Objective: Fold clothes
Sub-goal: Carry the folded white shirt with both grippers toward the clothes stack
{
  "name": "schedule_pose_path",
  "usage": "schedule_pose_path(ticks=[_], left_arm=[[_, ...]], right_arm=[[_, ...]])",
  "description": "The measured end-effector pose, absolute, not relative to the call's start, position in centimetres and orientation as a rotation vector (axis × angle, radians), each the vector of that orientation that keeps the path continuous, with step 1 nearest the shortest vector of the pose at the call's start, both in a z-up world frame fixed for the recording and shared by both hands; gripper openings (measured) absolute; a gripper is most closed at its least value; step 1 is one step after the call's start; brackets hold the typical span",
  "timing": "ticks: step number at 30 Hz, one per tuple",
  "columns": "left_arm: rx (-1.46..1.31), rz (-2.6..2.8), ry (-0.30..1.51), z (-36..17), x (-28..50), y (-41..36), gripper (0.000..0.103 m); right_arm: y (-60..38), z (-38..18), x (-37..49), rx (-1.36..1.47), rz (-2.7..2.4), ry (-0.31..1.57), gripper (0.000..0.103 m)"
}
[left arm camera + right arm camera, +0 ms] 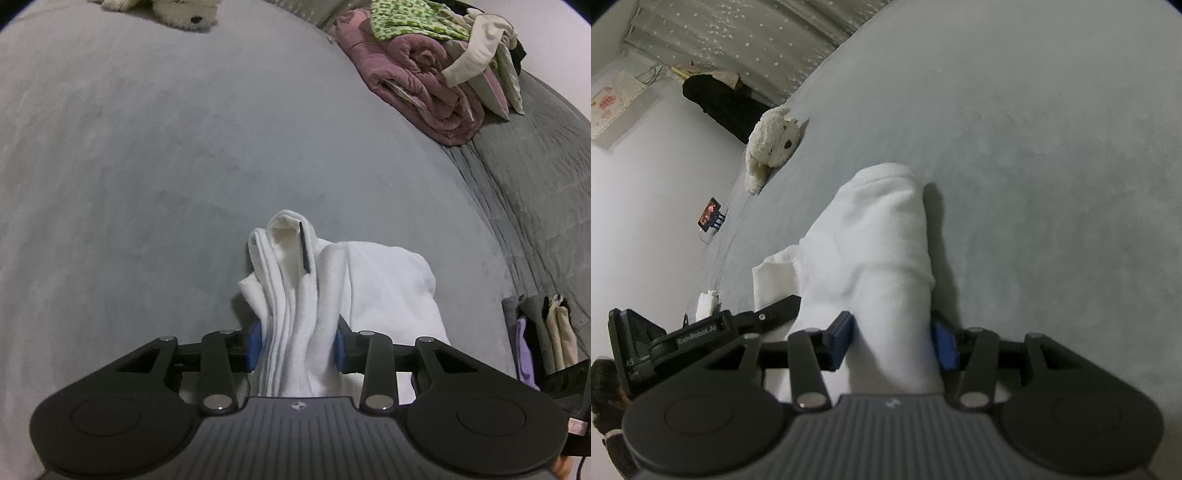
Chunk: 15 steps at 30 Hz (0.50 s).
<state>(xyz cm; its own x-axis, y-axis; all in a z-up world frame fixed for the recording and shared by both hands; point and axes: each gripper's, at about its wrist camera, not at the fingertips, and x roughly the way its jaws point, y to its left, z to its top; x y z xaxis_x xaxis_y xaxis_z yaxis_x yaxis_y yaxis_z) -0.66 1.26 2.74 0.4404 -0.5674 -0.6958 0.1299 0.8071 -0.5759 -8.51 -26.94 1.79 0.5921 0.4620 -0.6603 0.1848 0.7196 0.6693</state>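
Grey bed surface. Left gripper — blue pads clamped on bunched folds of the white garment. Right gripper likewise pinches a thick roll of it (garment otherwise resting on the bed). Beyond — plush toy, heaped clothes.

A big soft grey bed holds a white folded cloth near six o'clock, a fluffy white toy dog at eleven, and a pile of pink and green clothes at one.
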Motion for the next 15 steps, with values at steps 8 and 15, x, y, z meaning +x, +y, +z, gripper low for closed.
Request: schedule_pose_path(ticks=[8, 15], left_arm=[[-0.532, -0.451, 1.046, 2.2, -0.6, 1.5, 0.036], [-0.438, -0.448, 1.007, 2.7, -1.0, 0.6, 0.037]], right_arm=[[-26.9, 1.9, -8.5, 0.767, 0.181, 0.944, 0.043], [-26.3, 2.3, -8.5, 0.72, 0.169, 0.929, 0.041]])
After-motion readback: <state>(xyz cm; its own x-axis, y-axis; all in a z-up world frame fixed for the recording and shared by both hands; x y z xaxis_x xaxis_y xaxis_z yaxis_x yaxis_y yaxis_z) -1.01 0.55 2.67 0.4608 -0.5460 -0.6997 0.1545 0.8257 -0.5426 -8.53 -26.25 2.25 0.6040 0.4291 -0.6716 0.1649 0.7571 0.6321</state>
